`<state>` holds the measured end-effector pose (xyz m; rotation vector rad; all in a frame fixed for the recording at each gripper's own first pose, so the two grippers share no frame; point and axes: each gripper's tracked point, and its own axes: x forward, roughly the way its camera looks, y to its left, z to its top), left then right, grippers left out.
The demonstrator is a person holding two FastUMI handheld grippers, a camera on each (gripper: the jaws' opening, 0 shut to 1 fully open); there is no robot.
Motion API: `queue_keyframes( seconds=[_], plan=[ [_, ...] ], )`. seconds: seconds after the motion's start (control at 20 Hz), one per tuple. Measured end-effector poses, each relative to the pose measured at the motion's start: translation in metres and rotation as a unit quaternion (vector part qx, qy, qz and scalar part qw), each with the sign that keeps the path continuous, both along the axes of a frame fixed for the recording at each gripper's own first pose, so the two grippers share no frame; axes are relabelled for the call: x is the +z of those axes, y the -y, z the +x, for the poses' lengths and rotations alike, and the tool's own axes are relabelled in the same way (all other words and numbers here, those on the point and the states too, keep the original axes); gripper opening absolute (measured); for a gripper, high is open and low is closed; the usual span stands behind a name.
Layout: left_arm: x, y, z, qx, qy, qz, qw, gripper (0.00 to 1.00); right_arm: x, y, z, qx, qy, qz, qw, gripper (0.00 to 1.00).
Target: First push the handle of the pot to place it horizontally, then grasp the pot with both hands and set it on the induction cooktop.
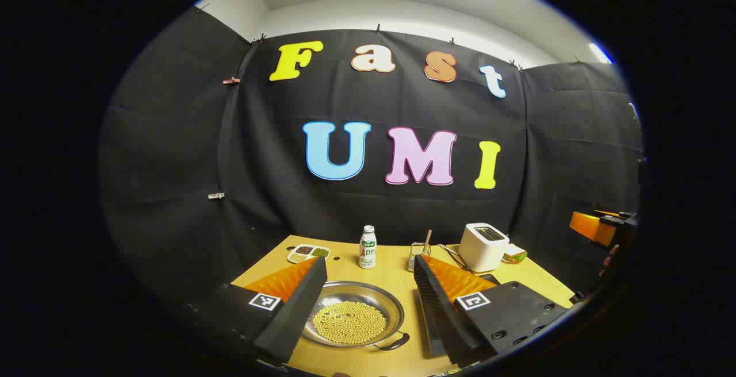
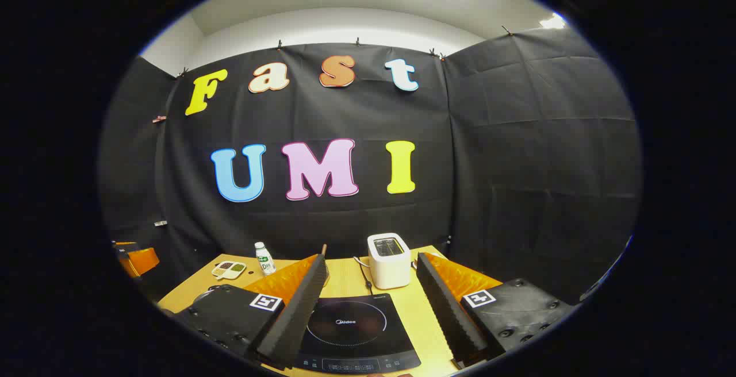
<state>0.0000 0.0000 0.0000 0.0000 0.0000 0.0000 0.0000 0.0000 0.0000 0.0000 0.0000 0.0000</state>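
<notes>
A pale wooden table (image 1: 397,270) is seen in the left gripper view, set against a black cloth wall; on it rests a shallow round metal pot (image 1: 353,314) filled with small yellow beans (image 1: 349,322); one dark loop handle (image 1: 395,341) is seen at the pot's near right rim, lying close to the table surface; the left gripper (image 1: 365,308) is held above and in front of the pot with its jaws spread wide, one finger to each side of the pot, and nothing is gripped between them; whether the fingers touch the pot cannot be told; behind the pot stand a small white bottle with a green label (image 1: 367,246), a divided white dish of mixed beans (image 1: 309,253) to its left, a small wire holder with a wooden stick (image 1: 420,253), and a white toaster (image 1: 483,246) farther right; part of the other gripper (image 1: 604,226) is glimpsed at the far right edge

In the right gripper view a flat black induction cooktop (image 2: 356,331) is seen lying on the same table (image 2: 351,276); the right gripper (image 2: 368,314) is held over it with its jaws wide apart, framing the cooktop and holding nothing; the white toaster (image 2: 390,260) stands just behind the cooktop; the white bottle (image 2: 264,258) and the divided dish (image 2: 229,269) are seen farther left; the pot is well apart from the cooktop, not on it
</notes>
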Motion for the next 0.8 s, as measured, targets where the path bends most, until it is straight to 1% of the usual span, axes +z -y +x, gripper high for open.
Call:
queue_keyframes(
  seconds=[0.4,0.8],
  plan=[
    [0.001,0.006,0.014,-0.001,0.000,-0.003,1.000,0.95,0.008,-0.008,0.014,0.024,0.008,-0.010,1.000,0.98],
    [0.001,0.011,0.030,-0.004,-0.001,-0.002,1.000,0.95,0.009,-0.007,0.030,0.032,0.008,-0.014,0.999,0.98]
  ],
)
